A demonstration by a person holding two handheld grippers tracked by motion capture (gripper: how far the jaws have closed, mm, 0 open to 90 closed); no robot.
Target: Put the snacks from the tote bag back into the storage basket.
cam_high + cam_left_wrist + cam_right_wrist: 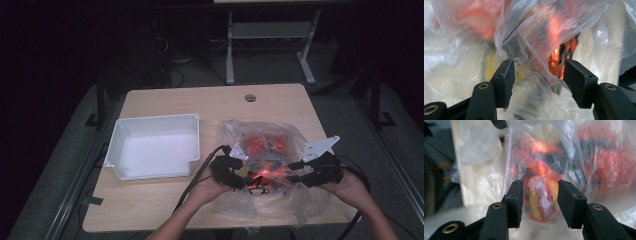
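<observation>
A: High view, item one: left gripper [243,181]. Pose?

B: Held in the person's left hand [210,187], forearm entering from the bottom edge, jaws pointing inward toward the right gripper [291,176]. That one sits in the right hand [347,189], jaws pointing back at the left. Both ride low over the table [150,205].

A: Jaw state, left?

B: Left gripper view: jaws spread, bag [529,32] film loose in the gap, pads not pressing on it.

A: Jaw state, right?

B: Right gripper view: jaws part-way apart. A red and yellow piece [541,197] inside the bag sits between them. Whether the pads press on it, cannot tell; the frame is blurred.

A: Item two: the bag. Location?

B: Clear plastic bag [265,165], lying directly between the two grippers and spreading beyond and beneath both. Red contents [262,143] show through it just past the jaw tips; more red lies right at the tips.

A: Surroundings?

B: White tray [117,135], beyond and outward of the left gripper, apart from the bag. Cables trail from each gripper toward the person.

A: Obstructions?

B: Crumpled film wraps the contents on every side of the jaws; in the left gripper view folds of it hang ahead of the pads, with orange and black pieces [564,57] behind.
</observation>
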